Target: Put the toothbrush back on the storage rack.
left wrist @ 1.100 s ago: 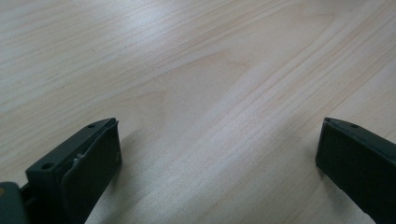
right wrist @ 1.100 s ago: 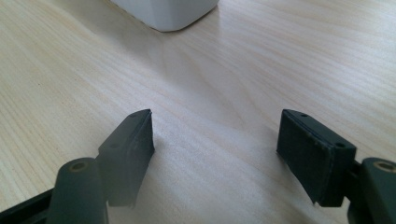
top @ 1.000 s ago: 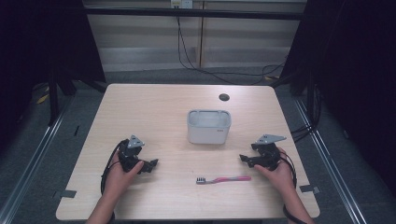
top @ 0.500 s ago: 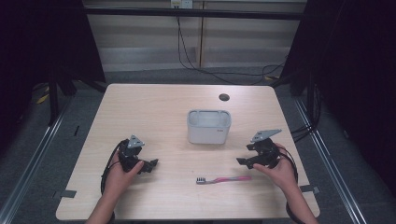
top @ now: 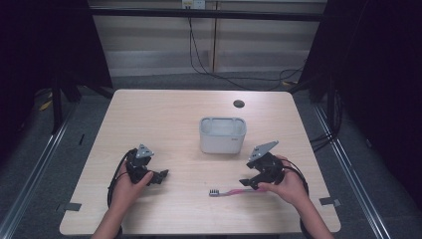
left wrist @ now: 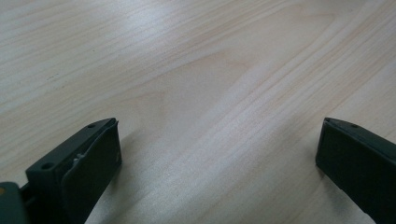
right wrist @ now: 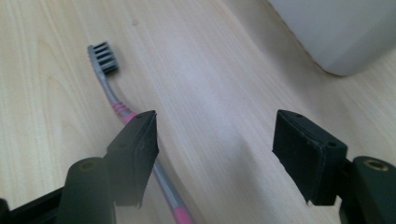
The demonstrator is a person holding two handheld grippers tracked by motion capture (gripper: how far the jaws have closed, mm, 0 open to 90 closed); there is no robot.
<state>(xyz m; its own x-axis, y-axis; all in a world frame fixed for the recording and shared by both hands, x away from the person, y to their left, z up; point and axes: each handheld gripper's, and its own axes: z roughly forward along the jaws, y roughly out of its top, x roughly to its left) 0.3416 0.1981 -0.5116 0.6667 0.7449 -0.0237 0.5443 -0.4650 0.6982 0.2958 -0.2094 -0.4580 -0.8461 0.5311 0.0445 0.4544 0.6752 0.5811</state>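
A toothbrush with a pink and grey handle and dark bristles lies flat on the wooden table, near the front at the right. My right gripper hovers over the handle end, open. In the right gripper view the toothbrush runs under the left jaw of my right gripper. Those jaws have just been closing a little, and nothing is pressed between them. My left gripper rests at the front left, open. The left gripper view has my left gripper over bare wood.
A white rectangular tub stands at the table's middle, just behind the right gripper, and the tub's wall sits at the top right of the right gripper view. A dark round hole is near the far edge.
My right gripper has moved left toward the toothbrush's handle and lifted slightly. The left gripper and the toothbrush have stayed put.
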